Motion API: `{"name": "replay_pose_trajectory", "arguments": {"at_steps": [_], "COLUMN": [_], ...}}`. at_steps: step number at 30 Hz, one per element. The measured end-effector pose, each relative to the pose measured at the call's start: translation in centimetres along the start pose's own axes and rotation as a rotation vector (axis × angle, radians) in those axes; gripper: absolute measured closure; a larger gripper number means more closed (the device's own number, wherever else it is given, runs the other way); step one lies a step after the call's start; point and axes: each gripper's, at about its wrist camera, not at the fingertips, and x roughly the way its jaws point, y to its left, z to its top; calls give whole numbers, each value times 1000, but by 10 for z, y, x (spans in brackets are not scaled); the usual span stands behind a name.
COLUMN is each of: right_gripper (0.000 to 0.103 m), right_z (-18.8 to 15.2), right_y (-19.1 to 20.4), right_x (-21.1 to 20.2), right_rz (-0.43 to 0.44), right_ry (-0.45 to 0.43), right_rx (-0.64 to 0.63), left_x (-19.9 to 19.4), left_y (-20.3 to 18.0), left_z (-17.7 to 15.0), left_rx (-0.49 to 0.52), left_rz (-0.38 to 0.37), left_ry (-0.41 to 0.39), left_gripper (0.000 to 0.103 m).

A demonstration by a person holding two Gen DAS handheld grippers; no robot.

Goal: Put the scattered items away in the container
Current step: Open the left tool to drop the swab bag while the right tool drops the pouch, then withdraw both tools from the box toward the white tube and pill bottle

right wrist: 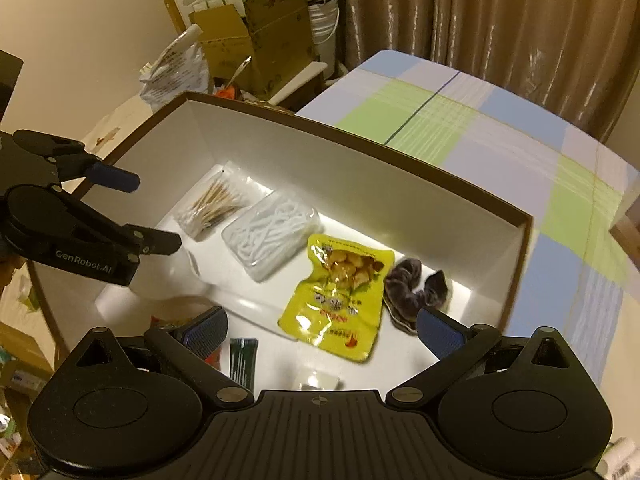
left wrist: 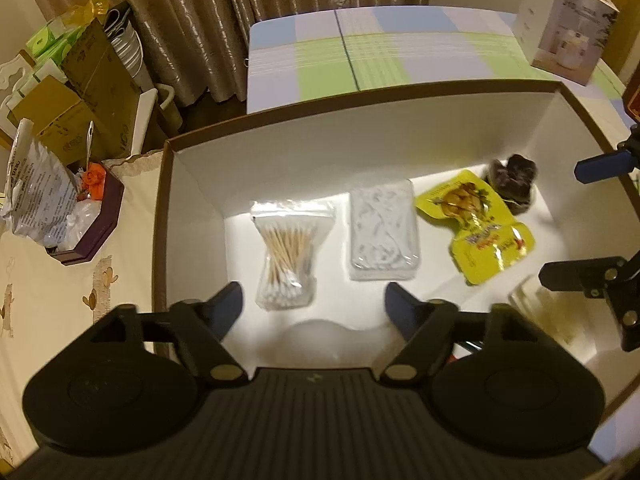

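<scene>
**Operator:** State the condition of both tools, nearest items first.

**Inspector:** The left gripper stands released, jaws spread wide with nothing between them. It hangs over the near edge of the container, just short of the cotton swab bag. The right gripper is likewise released and empty, pointing steeply down into the same box. Neither tool presses on anything.

**Operator:** Where do the task items lie?

**Inspector:** All lie on the container floor. Near the right tool sit a dark green sachet and a small clear item, too blurred to identify. Further in, a row runs across the floor: the swab bag, then the clear pack of white strands, then the yellow snack pouch, then the dark scrunchie by the far wall. The pouch and scrunchie touch or nearly touch; the others lie apart.

**Operator:** Why this arrangement?

**Inspector:** Judged from the layout, items are laid flat side by side so that none stacks or hides another. The wide jaws above the floor suit a release position.

**Operator:** Beyond the box?

**Inspector:** The checked tablecloth is bare apart from a white carton at its far corner. A cluttered purple tray sits outside the left wall. Whether further scattered items remain cannot be determined.
</scene>
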Motion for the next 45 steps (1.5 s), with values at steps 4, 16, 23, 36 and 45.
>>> {"name": "replay_pose_trajectory", "arguments": {"at_steps": [4, 16, 23, 36, 45], "right_gripper": [0, 0, 0, 0, 0], "right_z": [-6, -29, -40, -74, -98], "right_y": [5, 7, 10, 18, 21], "right_x": [-16, -50, -67, -98, -113], "right_rz": [-29, -81, -87, -71, -73], "right_ry": [-18, -45, -67, -92, -97], "right_rx": [-10, 19, 28, -6, -18], "left_x": [-13, -55, -75, -104, -114], "left_y": [-10, -20, -25, -45, -68], "left_z": [-5, -23, -36, -66, -92], "left_rx": [4, -33, -50, -83, -132], "left_rz": [2, -1, 19, 45, 47], "left_ry": [-12, -63, -86, -105, -89], "left_gripper": [14, 8, 8, 4, 4]}}
